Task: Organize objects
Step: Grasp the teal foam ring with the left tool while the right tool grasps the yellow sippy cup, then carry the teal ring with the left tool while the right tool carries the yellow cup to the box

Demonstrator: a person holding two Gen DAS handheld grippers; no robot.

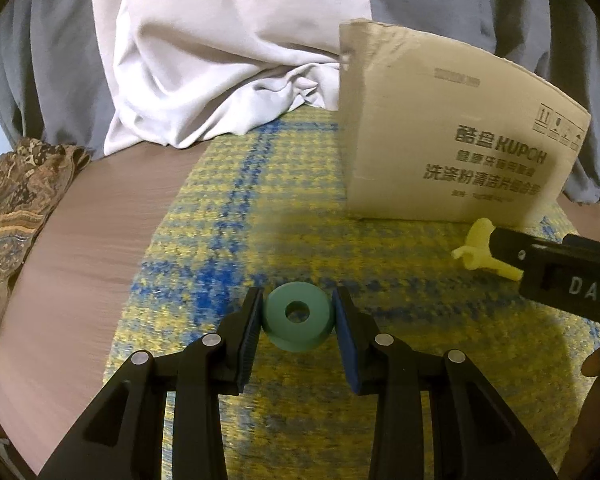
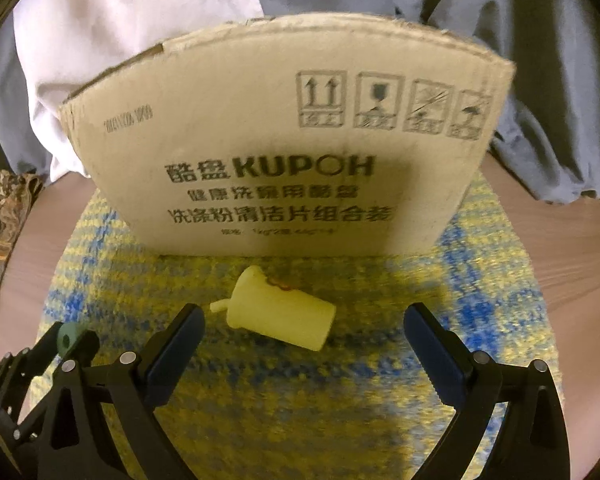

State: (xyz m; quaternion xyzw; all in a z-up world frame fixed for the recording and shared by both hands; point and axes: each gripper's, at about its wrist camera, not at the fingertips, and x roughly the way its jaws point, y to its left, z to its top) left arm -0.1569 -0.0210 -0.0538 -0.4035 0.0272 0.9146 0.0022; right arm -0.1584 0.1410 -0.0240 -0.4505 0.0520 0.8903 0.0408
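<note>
A green ring-shaped piece (image 1: 298, 316) sits between the fingers of my left gripper (image 1: 297, 310), which is shut on it just above the yellow-and-blue mat (image 1: 228, 216). The green piece also shows in the right wrist view (image 2: 67, 337), held in the left gripper. A pale yellow plastic piece (image 2: 280, 312) lies on its side on the mat in front of the cardboard box (image 2: 284, 148). My right gripper (image 2: 304, 324) is open around it, fingers wide apart and not touching it. In the left wrist view the yellow piece (image 1: 478, 246) is partly hidden by the right gripper.
The KUPOH cardboard box (image 1: 452, 132) stands at the back of the mat. White and grey cloth (image 1: 220, 52) hangs behind it. A patterned brown fabric (image 1: 16, 196) lies at the left on the brown table (image 1: 80, 240).
</note>
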